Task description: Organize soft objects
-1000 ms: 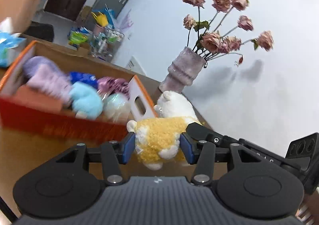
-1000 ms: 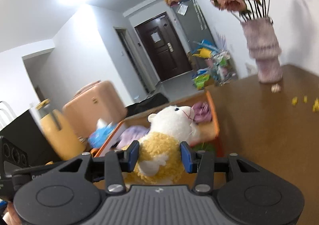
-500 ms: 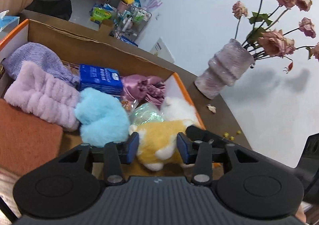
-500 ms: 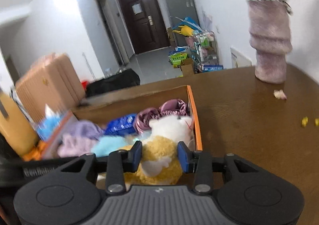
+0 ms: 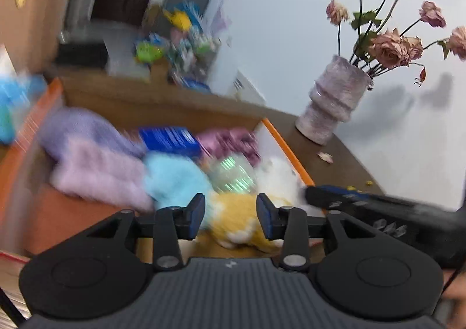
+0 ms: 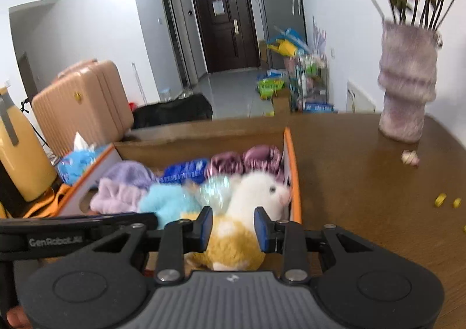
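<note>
Nearest to me, my left gripper (image 5: 230,214) and my right gripper (image 6: 233,228) both frame the plush toy (image 6: 233,238). In each view the blue pads stand a little off its yellow body with gaps at the sides, so I read both grippers as released, neither one squeezing it. The toy, white head and yellow fleece body, lies inside the orange-rimmed box (image 6: 292,171) at its near right corner, head against the right wall.

I judge the toy light, very soft and compressible, not fragile and not slippery; the fleece should grip well. The best hold would be across the thick yellow torso, since a limb or an ear would stretch and let it swing.

Behind the toy, the box holds one crinkly iridescent item (image 6: 217,189), one light-blue fluffy piece (image 6: 167,202), one pink fuzzy piece (image 6: 116,198), one lilac knitted piece (image 6: 128,174), one blue packet (image 6: 186,170) and one mauve satin bundle (image 6: 247,158), whose two lobes may be separate pieces; I cannot tell. That makes seven items counted in the box.

Beyond the box, on the brown table (image 6: 364,212), stand one ribbed vase (image 6: 407,87) of dried roses, one fallen petal (image 6: 410,157) and a few yellow crumbs (image 6: 439,200). One tissue pack (image 6: 77,160) sits left of the box.
</note>
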Demonstrator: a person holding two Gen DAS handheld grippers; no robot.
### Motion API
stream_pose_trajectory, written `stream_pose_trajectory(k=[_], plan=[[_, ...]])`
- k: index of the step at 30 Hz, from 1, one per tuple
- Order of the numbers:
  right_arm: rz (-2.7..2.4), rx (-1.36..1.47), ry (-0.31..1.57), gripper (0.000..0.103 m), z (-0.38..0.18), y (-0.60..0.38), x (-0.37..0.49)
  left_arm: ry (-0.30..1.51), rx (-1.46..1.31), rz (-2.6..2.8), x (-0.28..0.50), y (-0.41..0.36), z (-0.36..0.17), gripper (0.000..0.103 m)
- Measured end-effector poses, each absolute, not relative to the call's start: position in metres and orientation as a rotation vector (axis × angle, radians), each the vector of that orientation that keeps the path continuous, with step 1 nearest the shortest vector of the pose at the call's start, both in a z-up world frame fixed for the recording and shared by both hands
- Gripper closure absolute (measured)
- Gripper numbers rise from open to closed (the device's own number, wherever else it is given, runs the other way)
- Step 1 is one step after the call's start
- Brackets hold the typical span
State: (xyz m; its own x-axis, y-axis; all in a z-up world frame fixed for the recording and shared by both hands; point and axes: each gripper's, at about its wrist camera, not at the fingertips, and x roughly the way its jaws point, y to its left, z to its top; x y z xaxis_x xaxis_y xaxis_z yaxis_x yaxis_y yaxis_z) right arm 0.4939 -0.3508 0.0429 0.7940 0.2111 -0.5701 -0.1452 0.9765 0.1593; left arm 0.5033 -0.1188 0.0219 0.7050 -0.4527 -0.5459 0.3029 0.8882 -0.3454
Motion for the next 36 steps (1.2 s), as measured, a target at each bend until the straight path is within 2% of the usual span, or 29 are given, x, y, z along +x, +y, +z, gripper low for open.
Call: stream_pose_trajectory(k=[6,8,9,11,13,14,15,17,19,22,31,36], plan=[[0.185,0.053,0.543,0.07,0.097,-0.352,0.468,0.52,-0.031,-0.264,0.469,-0.1,0.076,0.056],[0.184,0.039,0.524,0.059,0.111,-0.351,0.458,0.491,-0.026,-0.231,0.457,-0.091,0.09,0.052],[0.183,0.034,0.513,0.055,0.116,-0.35,0.452,0.472,-0.021,-0.214,0.451,-0.087,0.096,0.046],[0.182,0.029,0.482,0.04,0.122,-0.347,0.438,0.422,0.002,-0.15,0.438,-0.083,0.101,0.038],[0.185,0.021,0.445,0.029,0.122,-0.343,0.426,0.369,0.056,-0.093,0.425,-0.083,0.1,0.029],[0.184,0.001,0.411,0.02,0.12,-0.338,0.418,0.335,0.086,-0.065,0.418,-0.084,0.097,0.016],[0.175,-0.026,0.37,0.016,0.116,-0.333,0.412,0.299,0.103,-0.035,0.413,-0.087,0.095,0.001],[0.152,-0.108,0.238,0.004,0.104,-0.319,0.395,0.223,0.091,0.01,0.4,-0.086,0.087,0.0],[0.135,-0.187,0.121,0.0,0.089,-0.307,0.381,0.196,0.069,0.002,0.39,-0.084,0.078,0.0],[0.115,-0.24,0.086,0.0,0.075,-0.293,0.374,0.181,0.046,0.016,0.382,-0.081,0.069,0.0],[0.101,-0.155,0.084,0.0,0.073,-0.284,0.352,0.179,0.033,-0.032,0.355,-0.062,0.063,0.0],[0.102,-0.116,0.062,0.0,0.072,-0.28,0.309,0.164,0.015,-0.068,0.315,-0.051,0.066,0.0]])
